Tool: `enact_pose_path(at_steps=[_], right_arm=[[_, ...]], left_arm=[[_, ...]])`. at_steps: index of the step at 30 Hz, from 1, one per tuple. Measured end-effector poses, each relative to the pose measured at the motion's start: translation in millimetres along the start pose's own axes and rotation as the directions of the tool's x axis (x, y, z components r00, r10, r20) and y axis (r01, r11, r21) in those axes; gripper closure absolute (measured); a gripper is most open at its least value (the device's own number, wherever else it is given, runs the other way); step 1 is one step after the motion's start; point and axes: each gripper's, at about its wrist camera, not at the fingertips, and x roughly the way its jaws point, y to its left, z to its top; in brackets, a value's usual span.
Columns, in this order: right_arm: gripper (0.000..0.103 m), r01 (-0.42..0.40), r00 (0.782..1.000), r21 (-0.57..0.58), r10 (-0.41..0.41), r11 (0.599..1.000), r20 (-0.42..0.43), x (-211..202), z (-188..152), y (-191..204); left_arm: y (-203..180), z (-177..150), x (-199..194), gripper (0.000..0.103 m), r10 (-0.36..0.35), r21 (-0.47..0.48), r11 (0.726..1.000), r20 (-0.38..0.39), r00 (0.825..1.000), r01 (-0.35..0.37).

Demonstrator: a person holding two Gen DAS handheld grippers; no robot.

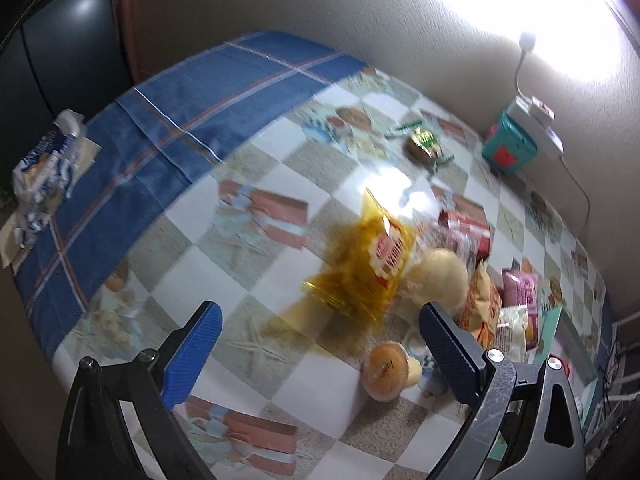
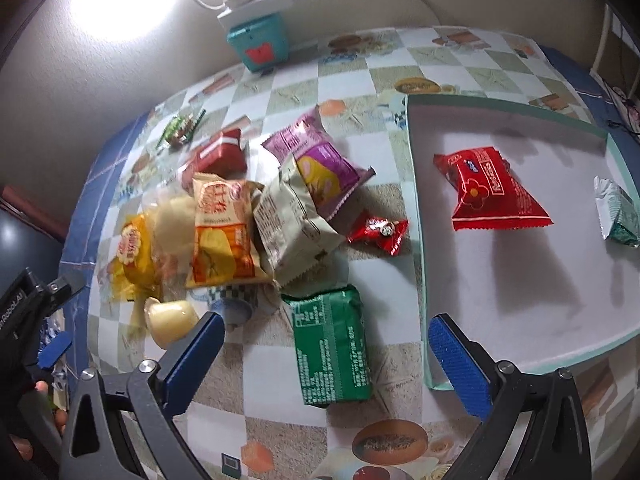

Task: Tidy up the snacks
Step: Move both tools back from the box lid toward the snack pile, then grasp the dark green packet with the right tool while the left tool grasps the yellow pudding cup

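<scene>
A pile of snack packets lies on the checked tablecloth. In the right wrist view my right gripper (image 2: 324,340) is open and empty above a green packet (image 2: 330,346). Beyond it lie an orange packet (image 2: 222,232), a beige packet (image 2: 290,228), a purple packet (image 2: 316,160) and a small red candy (image 2: 378,230). A shallow white tray (image 2: 520,292) on the right holds a red packet (image 2: 490,190) and a green-and-silver packet (image 2: 616,212). In the left wrist view my left gripper (image 1: 320,332) is open and empty, above the table near a yellow packet (image 1: 368,264) and an orange jelly cup (image 1: 386,370).
A teal box (image 2: 260,40) with a white lamp base on it stands against the wall at the back. A green-wrapped snack (image 1: 424,142) lies apart near the box. A crumpled blue-and-white wrapper (image 1: 44,168) sits at the table's far left edge. The left gripper shows at the right view's left edge (image 2: 48,320).
</scene>
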Motion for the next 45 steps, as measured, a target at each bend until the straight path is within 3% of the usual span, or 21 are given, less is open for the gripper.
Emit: enact_pose_path(at_steps=[8,19,23,30,37,41,45], right_arm=[[0.013,0.006,0.999,-0.008,-0.006,1.0,-0.037,3,-1,-6],[0.024,0.033,0.998,-0.069,-0.036,0.997,-0.049,3,-1,-1],[0.029,0.016,0.997,-0.074,-0.021,0.997,-0.073,6,-2,1],[0.033,0.026,0.993,-0.088,-0.036,0.996,-0.117,18,-6,0],[0.036,0.047,0.99,-0.126,-0.063,0.991,-0.13,25,-9,4],[0.04,0.062,0.984,-0.133,-0.083,0.989,-0.157,33,-11,5],[0.041,0.069,0.98,-0.142,-0.093,0.988,-0.174,39,-14,3]], left_arm=[[-14,-8,23,0.004,-0.028,0.022,0.999,-0.129,0.991,0.031],[-45,-27,48,0.005,-0.016,0.133,0.99,-0.224,0.974,0.046],[-53,-33,55,0.019,-0.005,0.166,0.985,-0.25,0.968,0.048],[-60,-40,64,0.022,0.015,0.198,0.979,-0.272,0.962,0.041],[-64,-42,71,0.035,0.031,0.207,0.978,-0.268,0.963,0.026],[-67,-41,69,0.049,0.023,0.217,0.975,-0.263,0.965,0.036],[-71,-37,69,0.054,0.02,0.226,0.973,-0.264,0.964,0.041]])
